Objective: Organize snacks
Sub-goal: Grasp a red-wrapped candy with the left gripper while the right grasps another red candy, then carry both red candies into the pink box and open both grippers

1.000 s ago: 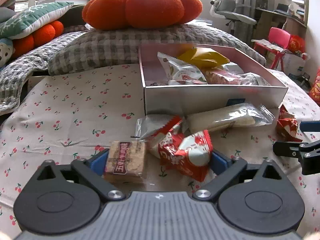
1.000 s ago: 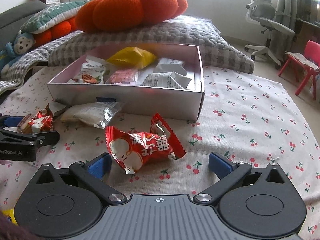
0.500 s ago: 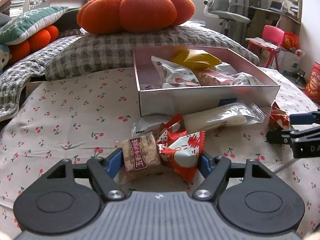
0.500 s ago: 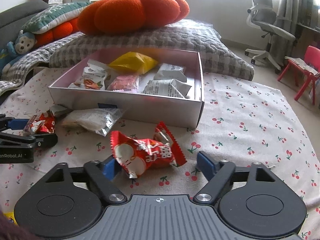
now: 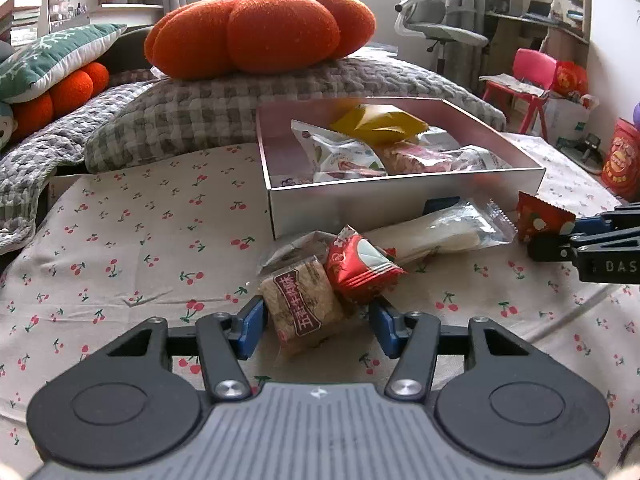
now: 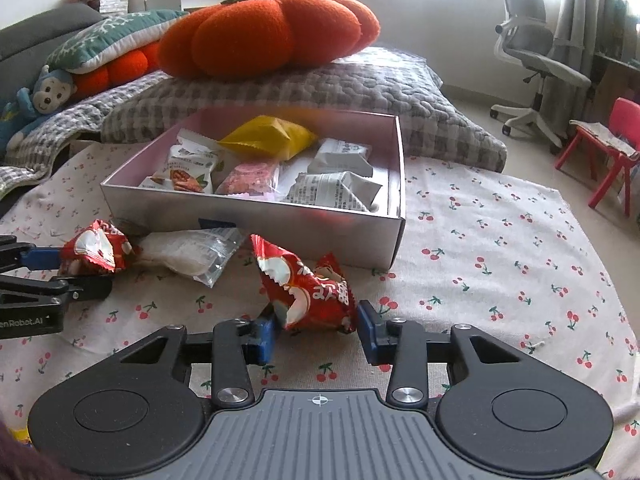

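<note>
My left gripper (image 5: 316,330) is shut on a brown cracker packet (image 5: 304,304) and a red-and-white snack packet (image 5: 360,266), lifted off the cloth. My right gripper (image 6: 316,334) is shut on a red candy packet (image 6: 308,290) and holds it just above the cloth. A silver box (image 5: 400,200) with several snacks inside stands behind both; it also shows in the right wrist view (image 6: 256,216). A clear-wrapped white pastry (image 5: 440,232) and a grey packet (image 5: 292,248) lie in front of the box.
The surface is a cherry-print cloth (image 5: 140,240). A grey quilted cushion (image 5: 240,108) with an orange pumpkin pillow (image 5: 260,36) lies behind the box. An office chair (image 6: 532,64) and a red stool (image 6: 608,148) stand at the right.
Both grippers have closed on their packets and lifted them slightly. The left one squeezed the cracker and red packet together; the right one crumpled the red packet upright.
</note>
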